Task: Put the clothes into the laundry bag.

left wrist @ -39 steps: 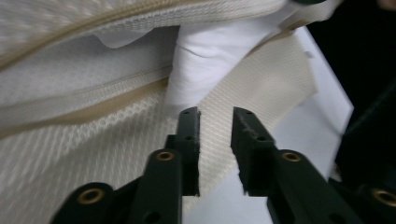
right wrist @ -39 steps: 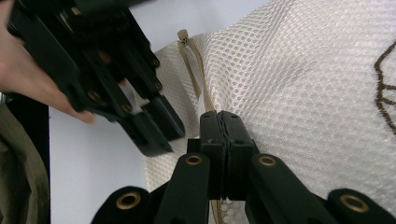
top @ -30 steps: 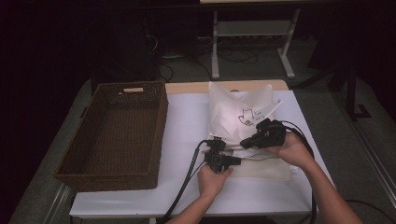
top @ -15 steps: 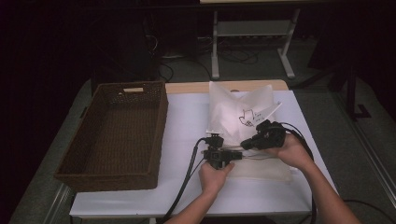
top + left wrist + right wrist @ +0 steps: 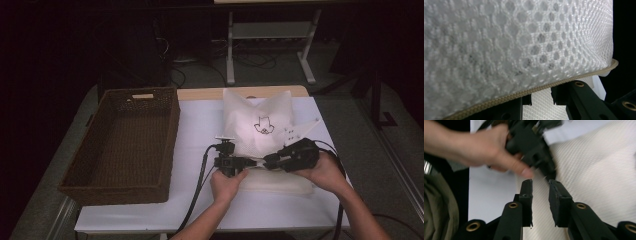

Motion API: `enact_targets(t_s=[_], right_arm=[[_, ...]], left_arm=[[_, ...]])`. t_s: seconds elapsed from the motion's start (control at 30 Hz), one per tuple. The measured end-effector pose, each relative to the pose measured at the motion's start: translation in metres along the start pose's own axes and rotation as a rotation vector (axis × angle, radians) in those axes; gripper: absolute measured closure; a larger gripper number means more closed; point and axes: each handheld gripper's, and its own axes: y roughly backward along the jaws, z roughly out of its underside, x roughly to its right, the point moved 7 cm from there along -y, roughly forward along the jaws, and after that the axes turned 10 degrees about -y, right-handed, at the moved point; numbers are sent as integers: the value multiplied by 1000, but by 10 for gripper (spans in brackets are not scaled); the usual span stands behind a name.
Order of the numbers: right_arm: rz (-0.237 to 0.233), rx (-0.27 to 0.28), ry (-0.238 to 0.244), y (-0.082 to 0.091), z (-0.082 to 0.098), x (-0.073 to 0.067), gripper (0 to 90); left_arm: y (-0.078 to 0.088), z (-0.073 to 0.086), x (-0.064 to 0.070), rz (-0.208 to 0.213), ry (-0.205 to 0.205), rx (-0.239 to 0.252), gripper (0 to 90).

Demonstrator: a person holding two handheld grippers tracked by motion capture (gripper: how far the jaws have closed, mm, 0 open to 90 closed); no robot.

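A white mesh bag with a small black cat drawing lies on the white table, its far part puffed up. My left gripper and right gripper meet tip to tip at its near edge. In the left gripper view the mesh bag and its beige piping drape over the left gripper. Its jaws have just been opening and stand apart without pinching cloth. The right gripper hovers over the bag. Its jaws have also just been opening, with nothing clamped. The left gripper is close ahead.
A dark wicker basket stands on the left of the table, about a hand's width from the bag. A metal stand is on the floor beyond the far edge. Black cables trail off the near edge.
The right hand has slid slightly toward the near right. The left hand has stayed put, and the bag's near edge has sagged.
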Motion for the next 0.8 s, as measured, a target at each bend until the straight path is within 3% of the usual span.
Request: enact_targets(t_s=[0.23, 0.47, 0.53, 0.6, 0.73, 0.8], right_arm=[[4, -102, 15, -33, 31, -11, 619], [51, -205, 61, -68, 47, -14, 570], [46, -224, 78, -77, 48, -15, 575], [59, -214, 108, -80, 46, -16, 651], [53, -195, 83, -80, 44, -9, 851], [31, -188, 80, -80, 45, -9, 890]], left_arm=[[1, 1, 3, 10, 0, -9, 706], [2, 2, 9, 17, -1, -21, 698], [2, 2, 9, 14, -5, -25, 698], [2, 1, 8, 12, -2, -28, 698], [2, 1, 7, 4, -3, -30, 694], [2, 1, 7, 3, -2, -31, 693]])
